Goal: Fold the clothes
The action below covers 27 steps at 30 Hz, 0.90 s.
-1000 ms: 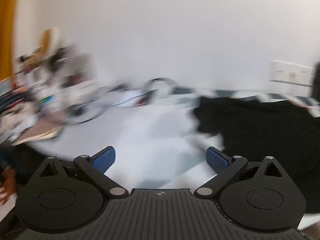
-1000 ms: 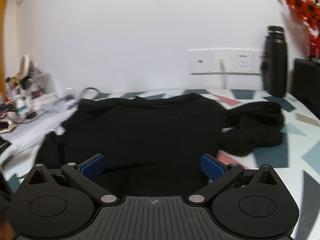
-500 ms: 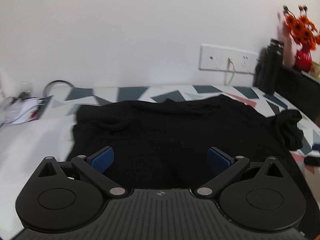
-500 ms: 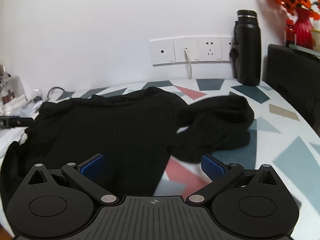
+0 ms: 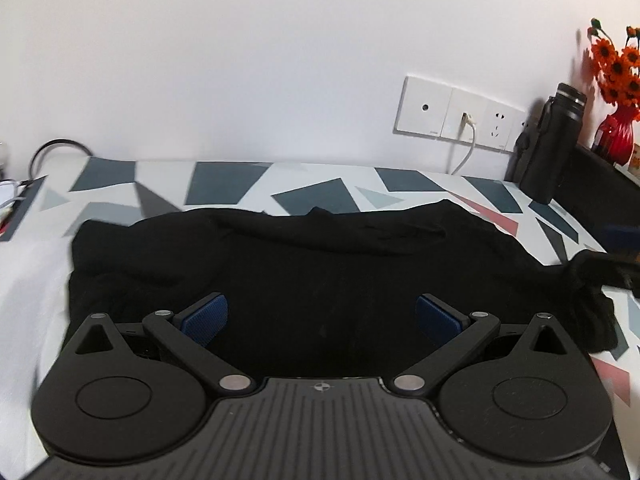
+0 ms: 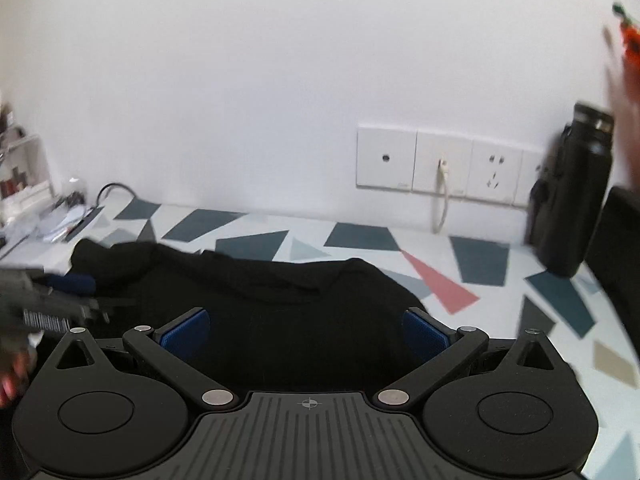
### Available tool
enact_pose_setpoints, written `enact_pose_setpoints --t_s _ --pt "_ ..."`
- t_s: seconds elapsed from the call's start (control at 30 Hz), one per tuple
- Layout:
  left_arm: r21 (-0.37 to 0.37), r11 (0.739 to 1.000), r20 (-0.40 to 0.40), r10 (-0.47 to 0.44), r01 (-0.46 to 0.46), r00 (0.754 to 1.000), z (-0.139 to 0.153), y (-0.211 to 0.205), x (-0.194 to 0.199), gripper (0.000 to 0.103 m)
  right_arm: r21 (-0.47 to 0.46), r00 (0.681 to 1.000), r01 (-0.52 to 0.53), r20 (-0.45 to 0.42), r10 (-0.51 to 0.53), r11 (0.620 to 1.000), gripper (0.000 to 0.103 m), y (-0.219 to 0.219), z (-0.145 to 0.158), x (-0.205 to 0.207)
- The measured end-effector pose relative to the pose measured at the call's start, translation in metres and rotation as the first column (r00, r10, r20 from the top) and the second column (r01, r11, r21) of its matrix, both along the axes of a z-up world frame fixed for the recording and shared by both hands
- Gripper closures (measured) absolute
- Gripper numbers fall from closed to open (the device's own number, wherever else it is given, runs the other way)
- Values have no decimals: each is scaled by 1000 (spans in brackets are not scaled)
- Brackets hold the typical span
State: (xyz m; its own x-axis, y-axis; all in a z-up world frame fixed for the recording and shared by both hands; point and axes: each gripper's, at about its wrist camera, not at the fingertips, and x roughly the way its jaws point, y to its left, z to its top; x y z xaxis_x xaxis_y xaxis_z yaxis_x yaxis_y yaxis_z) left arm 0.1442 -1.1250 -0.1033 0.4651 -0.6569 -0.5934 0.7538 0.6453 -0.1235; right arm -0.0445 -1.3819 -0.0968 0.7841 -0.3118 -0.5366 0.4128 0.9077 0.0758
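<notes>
Now the black top (image 5: 328,264) lies spread out on the table (image 5: 224,184) with the colored shapes, in front of the wall plugs (image 5: 456,118), and the left gripper (image 5: 321,316) and the right gripper (image 6: 306,330) both hang over it, wide open, holding nothing.

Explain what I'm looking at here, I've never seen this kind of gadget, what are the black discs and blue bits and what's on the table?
These are two hand-held grabbing tools, one in each of a person's hands, each with a camera looking forward along its fingers. One picture comes from the left gripper, the other from the right gripper. The blue bits are the finger pads, spread apart on both tools and holding nothing. A black garment lies spread on a table with a triangle pattern. By the wall stand a black bottle, a wall socket panel with a white cable, and orange flowers in a red vase.
</notes>
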Motion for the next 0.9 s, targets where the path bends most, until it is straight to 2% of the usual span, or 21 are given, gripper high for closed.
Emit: enact_pose_setpoints --t_s 0.17,0.23,0.3,0.43,0.53,0.77,0.9 --pt "76 996 22 48 -50 999 -33 -24 19 1 36 989 98 -118 -93 995 1 -26 -43 51" --pt "73 995 21 68 -70 997 -38 -24 22 1 -25 977 128 -168 -131 991 1 -27 -58 64" --pt "78 996 18 31 -33 999 -37 -25 21 1 -67 969 126 -206 -138 990 1 -24 -71 73" --pt "120 993 51 0 -7 999 -40 -30 14 0 -135 978 103 -169 -125 985 1 -14 -86 75" --pt "122 993 55 -3 -4 999 -39 -30 12 0 -148 982 72 -165 -97 986 1 -12 -85 74" --pt "123 992 56 9 -16 998 -40 -31 10 0 -146 985 60 -150 -82 987 1 -9 -86 73" --pt "124 992 55 11 -18 998 -40 -31 10 0 -90 987 57 -144 -70 994 1 -16 -87 72"
